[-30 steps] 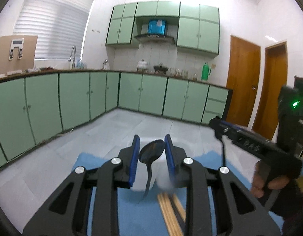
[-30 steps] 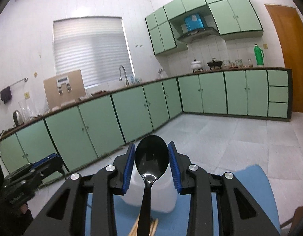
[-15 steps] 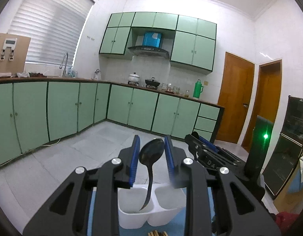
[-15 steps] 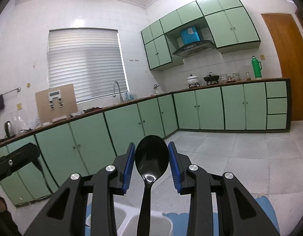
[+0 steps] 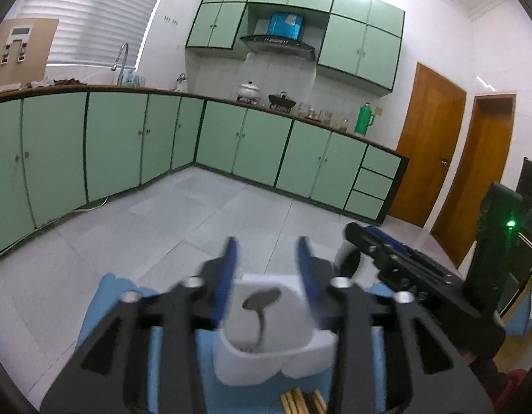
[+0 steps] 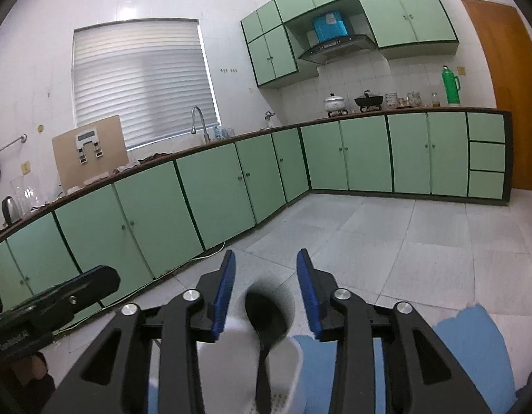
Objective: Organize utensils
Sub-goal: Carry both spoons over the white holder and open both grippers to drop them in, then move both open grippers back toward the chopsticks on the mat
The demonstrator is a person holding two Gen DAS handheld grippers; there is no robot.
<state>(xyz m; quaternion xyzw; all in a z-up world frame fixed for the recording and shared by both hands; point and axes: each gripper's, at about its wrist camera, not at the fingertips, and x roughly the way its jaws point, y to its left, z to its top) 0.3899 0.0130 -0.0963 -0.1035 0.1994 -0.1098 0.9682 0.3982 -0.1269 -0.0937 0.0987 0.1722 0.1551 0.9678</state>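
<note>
We have 2 spoons dropping into the white holder (image 5: 266, 355) as our left gripper (image 5: 266, 258) and right gripper (image 6: 266, 276) open, so spoons (image 5: 260, 302) (image 6: 266, 314) may tip out if they lean.

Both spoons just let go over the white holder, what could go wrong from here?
1. The left gripper is opening; its black spoon stands loose in the white plastic utensil holder and may lean or tip.
2. The right gripper is opening too; its black spoon still sits between the pads and could snag on withdrawal.
3. The grippers are close together and could collide.
</note>
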